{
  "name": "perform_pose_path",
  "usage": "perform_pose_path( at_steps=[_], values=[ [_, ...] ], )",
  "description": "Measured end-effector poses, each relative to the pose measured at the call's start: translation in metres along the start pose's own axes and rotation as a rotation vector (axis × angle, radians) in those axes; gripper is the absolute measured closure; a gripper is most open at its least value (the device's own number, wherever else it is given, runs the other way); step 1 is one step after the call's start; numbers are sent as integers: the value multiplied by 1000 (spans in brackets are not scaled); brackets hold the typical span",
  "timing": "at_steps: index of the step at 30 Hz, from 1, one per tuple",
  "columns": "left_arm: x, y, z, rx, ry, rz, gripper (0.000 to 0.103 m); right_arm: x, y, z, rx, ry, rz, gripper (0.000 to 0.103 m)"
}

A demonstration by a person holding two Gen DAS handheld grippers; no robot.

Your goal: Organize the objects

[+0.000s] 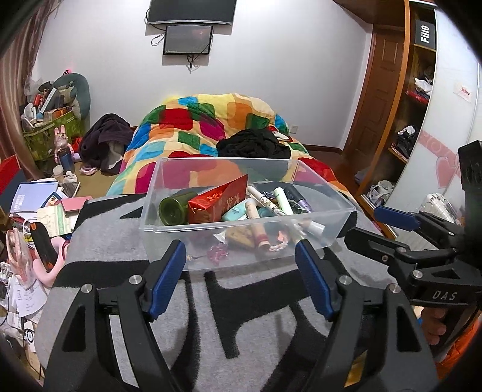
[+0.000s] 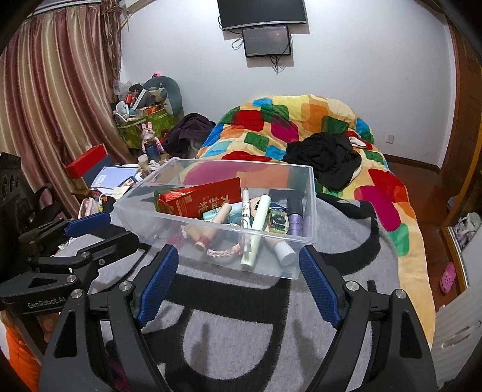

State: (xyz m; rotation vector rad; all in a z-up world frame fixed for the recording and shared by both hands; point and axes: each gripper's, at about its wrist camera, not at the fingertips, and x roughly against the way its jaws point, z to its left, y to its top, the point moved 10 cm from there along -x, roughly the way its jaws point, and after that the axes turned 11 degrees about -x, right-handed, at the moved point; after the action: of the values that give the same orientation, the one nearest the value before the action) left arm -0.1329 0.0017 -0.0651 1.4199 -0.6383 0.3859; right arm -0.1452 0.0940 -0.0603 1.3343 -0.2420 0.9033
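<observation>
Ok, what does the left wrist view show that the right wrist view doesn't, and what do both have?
Only the left wrist view: the wardrobe shelves at the right edge and the dark green bottle lying in the bin. Only the right wrist view: the striped curtain and a pink shoe on the floor. Both: the clear plastic bin of cosmetics, the red box in it, the patchwork quilt, and each open hand-held gripper, left and right.

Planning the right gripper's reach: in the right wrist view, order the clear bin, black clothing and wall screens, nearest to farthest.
1. clear bin, just ahead of the right gripper, on the grey blanket.
2. black clothing, behind, right, on the quilt.
3. wall screens, far wall, top.
</observation>
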Motion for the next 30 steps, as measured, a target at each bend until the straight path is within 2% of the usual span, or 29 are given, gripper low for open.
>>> perform_pose_path(
  at_steps=[30],
  values=[
    [-1, -8, 2, 27, -2, 18, 24, -2, -4, 3, -5, 15, 5, 22]
  ],
)
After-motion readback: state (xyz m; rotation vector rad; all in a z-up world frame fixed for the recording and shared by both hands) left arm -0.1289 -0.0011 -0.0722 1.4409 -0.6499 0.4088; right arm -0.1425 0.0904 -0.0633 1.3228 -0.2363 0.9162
